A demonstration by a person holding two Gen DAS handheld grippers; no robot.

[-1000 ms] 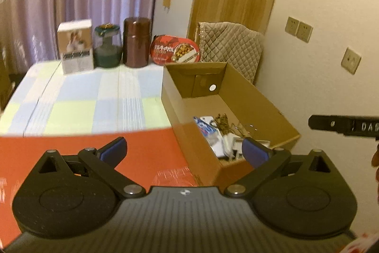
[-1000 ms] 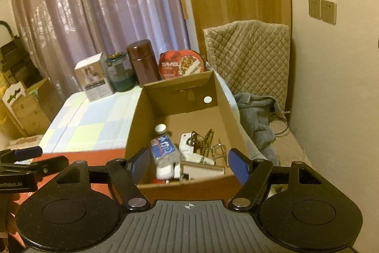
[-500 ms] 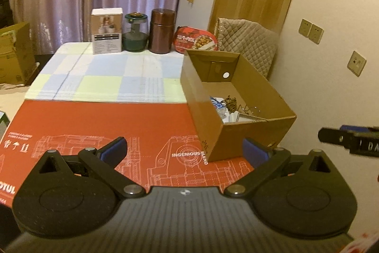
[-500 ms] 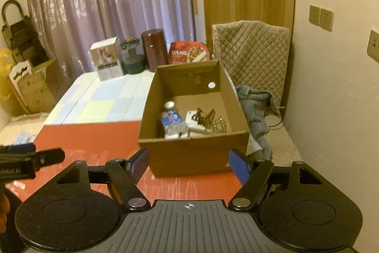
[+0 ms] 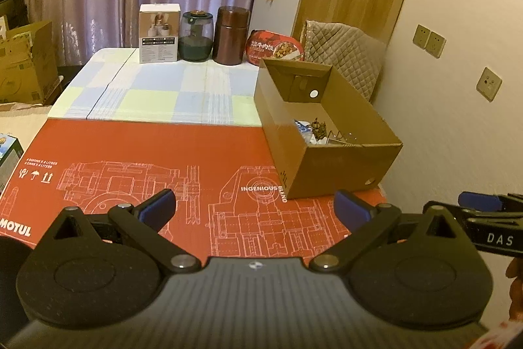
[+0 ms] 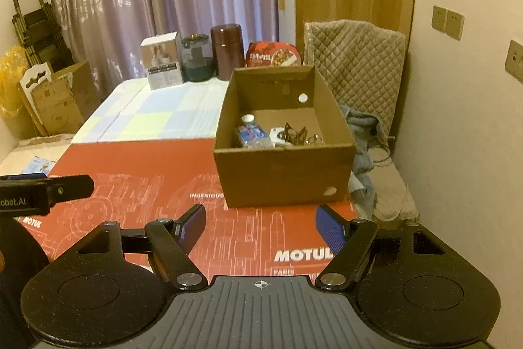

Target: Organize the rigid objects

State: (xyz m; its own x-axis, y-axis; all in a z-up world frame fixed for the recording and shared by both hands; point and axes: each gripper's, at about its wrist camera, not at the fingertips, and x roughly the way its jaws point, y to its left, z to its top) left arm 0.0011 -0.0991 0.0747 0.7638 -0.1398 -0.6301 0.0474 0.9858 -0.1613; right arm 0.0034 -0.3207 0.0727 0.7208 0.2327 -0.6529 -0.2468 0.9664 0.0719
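An open cardboard box [image 5: 327,172] [image 6: 281,175] stands on the red MOTUL sheet [image 5: 130,165] [image 6: 143,172] at the table's right side. Inside lie a small bottle [image 6: 251,133], a white item and dark metal clips [image 6: 294,133]. At the table's back stand a white carton [image 5: 159,33] [image 6: 161,61], a dark glass jar [image 5: 197,35], a brown canister [image 5: 231,35] and a red food bowl [image 5: 276,48]. My left gripper [image 5: 255,206] is open and empty, well in front of the box. My right gripper [image 6: 260,223] is open and empty, also in front of the box.
A checked cloth [image 5: 157,94] covers the table's far half. A quilted chair back [image 6: 356,61] and grey clothes [image 6: 362,133] sit right of the table by the wall. Cardboard boxes [image 6: 55,100] stand on the floor at left.
Both grippers have pulled back and up from the box, so more of the red sheet and table shows. Both stay open and empty.
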